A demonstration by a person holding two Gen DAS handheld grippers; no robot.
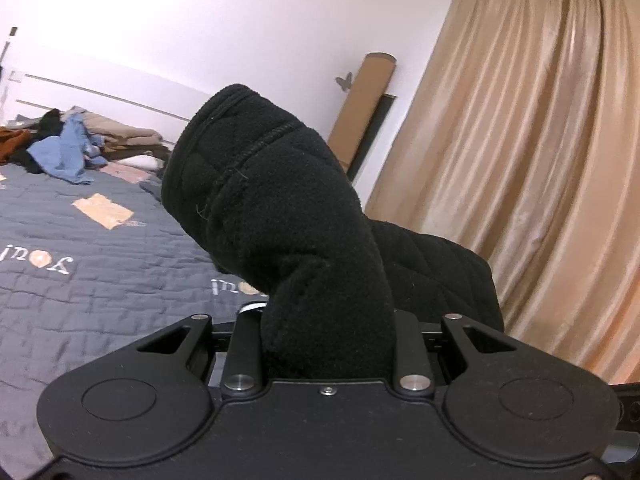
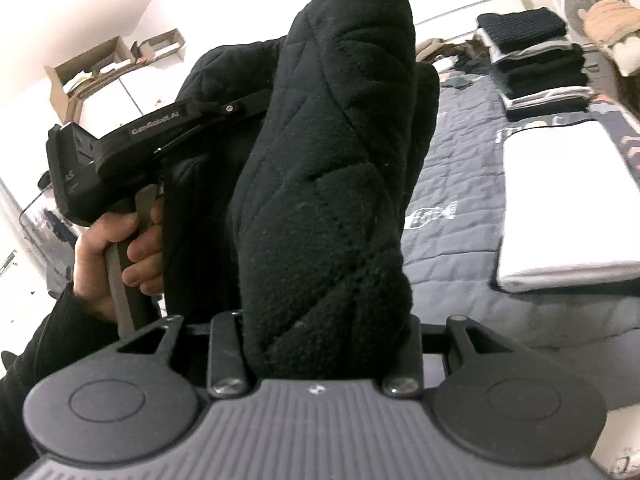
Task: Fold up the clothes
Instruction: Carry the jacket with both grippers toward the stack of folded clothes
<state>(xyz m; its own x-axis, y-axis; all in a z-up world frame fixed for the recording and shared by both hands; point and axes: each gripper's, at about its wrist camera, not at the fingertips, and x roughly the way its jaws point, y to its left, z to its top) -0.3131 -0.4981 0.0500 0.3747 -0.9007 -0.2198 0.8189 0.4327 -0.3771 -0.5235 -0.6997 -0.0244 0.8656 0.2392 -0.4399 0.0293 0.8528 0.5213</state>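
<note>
Both tongs are loaded here. The left tongs (image 1: pixel 328 336) are clamped on a thick wad of the black fleece garment (image 1: pixel 280 208), its stitched hem or cuff standing up in front of the lens. Over in the right wrist view, the right tongs (image 2: pixel 328 344) are clamped on another bunch of the same quilted black fleece (image 2: pixel 332 152), and the person's left hand (image 2: pixel 116 256) grips the other tool just beside it. So the garment hangs in the air between the two grips, above the grey quilted bed (image 1: pixel 100 280).

It looks like a carry or a shake-out ahead of laying it flat. To do this well, I'd say pull the two grips apart first so the fabric draws taut; right now the tongs sit close and the cloth is bunched. Then lower it onto a bare stretch of quilt, well away from the loose pile of clothes (image 1: pixel 68 148) at the headboard end and clear of the folded stack (image 2: pixel 536 56) and the white folded item (image 2: pixel 568 208). Thick fleece like this probably slips little, but it folds bulky, so the edges want squaring before any crease.
</note>
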